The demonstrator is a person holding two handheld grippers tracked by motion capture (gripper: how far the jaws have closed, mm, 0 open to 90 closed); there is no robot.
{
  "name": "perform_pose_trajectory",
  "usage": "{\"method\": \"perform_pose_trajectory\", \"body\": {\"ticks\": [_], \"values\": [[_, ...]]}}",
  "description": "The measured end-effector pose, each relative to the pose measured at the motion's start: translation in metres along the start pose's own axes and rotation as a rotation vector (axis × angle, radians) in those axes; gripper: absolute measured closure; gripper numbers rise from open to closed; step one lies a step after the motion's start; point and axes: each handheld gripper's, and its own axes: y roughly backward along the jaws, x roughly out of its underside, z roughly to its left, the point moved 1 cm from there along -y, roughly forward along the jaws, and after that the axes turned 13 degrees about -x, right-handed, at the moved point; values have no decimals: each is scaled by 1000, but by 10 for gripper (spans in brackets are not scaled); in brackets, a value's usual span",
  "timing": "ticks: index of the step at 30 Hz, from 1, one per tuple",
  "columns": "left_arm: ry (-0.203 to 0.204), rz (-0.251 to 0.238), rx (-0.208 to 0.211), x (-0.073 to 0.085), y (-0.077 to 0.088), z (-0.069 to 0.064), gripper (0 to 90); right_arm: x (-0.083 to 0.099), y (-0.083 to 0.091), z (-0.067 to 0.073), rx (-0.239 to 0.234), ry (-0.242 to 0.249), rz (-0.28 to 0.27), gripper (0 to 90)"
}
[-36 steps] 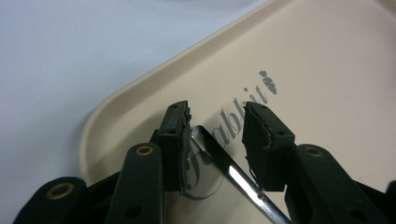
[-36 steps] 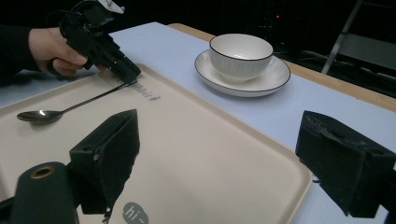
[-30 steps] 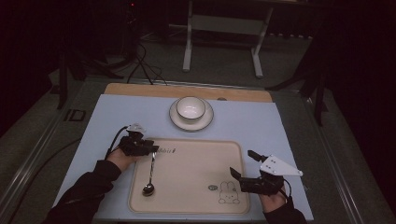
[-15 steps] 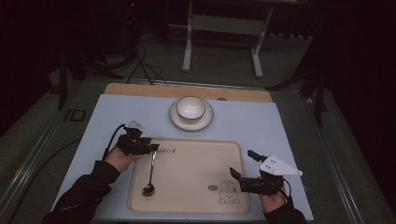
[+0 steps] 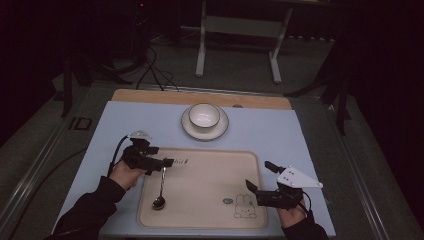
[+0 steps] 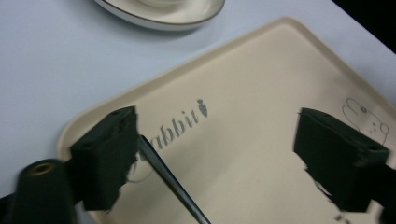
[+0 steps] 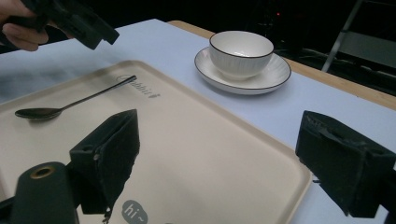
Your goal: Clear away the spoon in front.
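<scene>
A dark metal spoon (image 5: 161, 187) lies on the beige rabbit-print tray (image 5: 210, 172), its bowl toward the person and its handle pointing away. My left gripper (image 5: 163, 157) stands open at the tray's far left corner, just over the handle's tip. In the left gripper view the spoon's handle (image 6: 173, 183) runs right beside the inner edge of the left jaw, and the left gripper (image 6: 219, 154) holds nothing. My right gripper (image 5: 258, 175) is open above the tray's right part. In its own view the right gripper (image 7: 219, 158) frames bare tray (image 7: 196, 140), with the spoon (image 7: 70, 105) far off.
A white cup (image 5: 204, 115) stands on a white saucer (image 5: 222, 128) beyond the tray, on the pale blue mat (image 5: 125, 120). A wooden strip (image 5: 150, 95) edges the table's far side. Dark floor, cables and a metal stand lie behind.
</scene>
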Motion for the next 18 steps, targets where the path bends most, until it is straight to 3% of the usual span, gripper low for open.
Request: {"method": "perform_pose_trajectory", "body": {"ticks": [4, 7, 12, 18], "values": [[-28, 9, 44, 4, 0, -5, 11, 0, 0, 0, -3, 0, 3, 135], [-47, -21, 31, 6, 2, -9, 11, 1, 0, -1, -4, -5, 3, 134], [-35, -105, 9, 9, 9, -13, 11, 1, 1, -1, -2, -3, 3, 134], [-60, -135, 14, 12, 18, -19, 11, 0, 1, 0, -1, -1, 1, 135]]}}
